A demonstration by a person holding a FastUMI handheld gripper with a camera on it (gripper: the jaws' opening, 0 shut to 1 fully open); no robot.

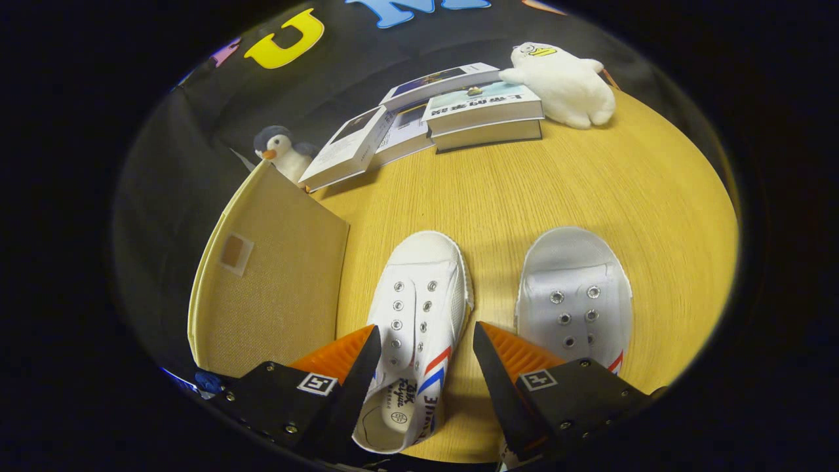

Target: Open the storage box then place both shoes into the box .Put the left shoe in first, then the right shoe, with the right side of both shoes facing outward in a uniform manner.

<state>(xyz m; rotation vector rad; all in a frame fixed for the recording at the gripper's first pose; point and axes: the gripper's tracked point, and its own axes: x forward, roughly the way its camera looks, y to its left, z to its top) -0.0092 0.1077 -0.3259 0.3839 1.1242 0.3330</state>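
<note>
Two white canvas shoes with red and blue stripes stand side by side on the wooden table (590,190), toes pointing away from me. The left shoe (419,301) lies between my fingers, its heel opening under them. The right shoe (575,295) sits just beyond my right finger. My gripper (425,341) is open, one finger on each side of the left shoe, neither pressing on it. The beige fabric storage box (275,288) stands left of the left shoe with its lid raised upright.
A pile of books (452,111) lies at the far end of the table. A white plush toy (564,82) sits to their right, a small penguin toy (282,151) behind the box lid. Bare wood stretches between the shoes and the books.
</note>
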